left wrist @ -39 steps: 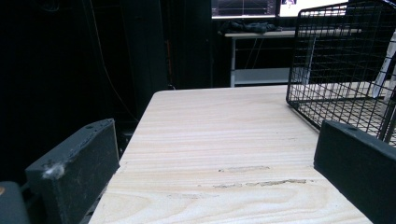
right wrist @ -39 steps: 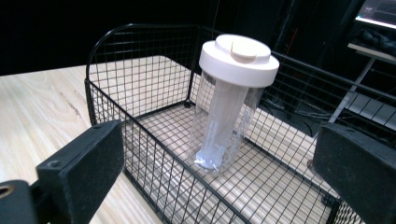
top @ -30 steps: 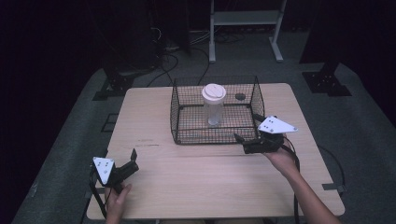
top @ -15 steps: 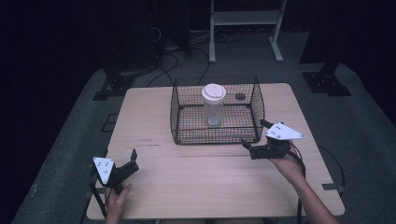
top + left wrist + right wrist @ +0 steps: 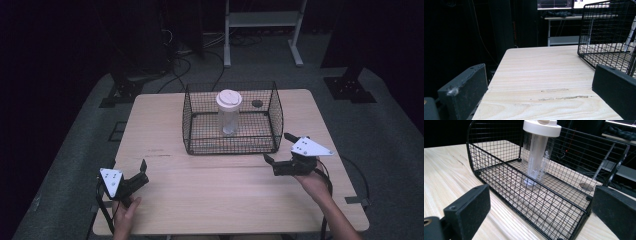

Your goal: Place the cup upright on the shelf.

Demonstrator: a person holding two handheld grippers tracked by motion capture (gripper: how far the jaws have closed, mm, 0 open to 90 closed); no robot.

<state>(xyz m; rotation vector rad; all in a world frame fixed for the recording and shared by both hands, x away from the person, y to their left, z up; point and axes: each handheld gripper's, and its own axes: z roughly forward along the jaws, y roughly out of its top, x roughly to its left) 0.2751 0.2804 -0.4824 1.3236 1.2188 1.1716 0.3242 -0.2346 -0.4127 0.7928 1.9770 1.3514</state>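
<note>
now my right gripper [image 5: 278, 159] sits released at the basket's [image 5: 232, 146] five o'clock; left gripper [image 5: 134, 173] idles, released. next i'd reach in for the bottle [image 5: 229, 111].

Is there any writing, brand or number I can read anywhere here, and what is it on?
White printing runs up the side of the clear bottle standing in the wire basket: too blurred and faint to read in the right gripper view.
A lit screen behind the table in the left gripper view: too small to read.
No legible words, numbers or signs on the table, the basket or either gripper.
</note>
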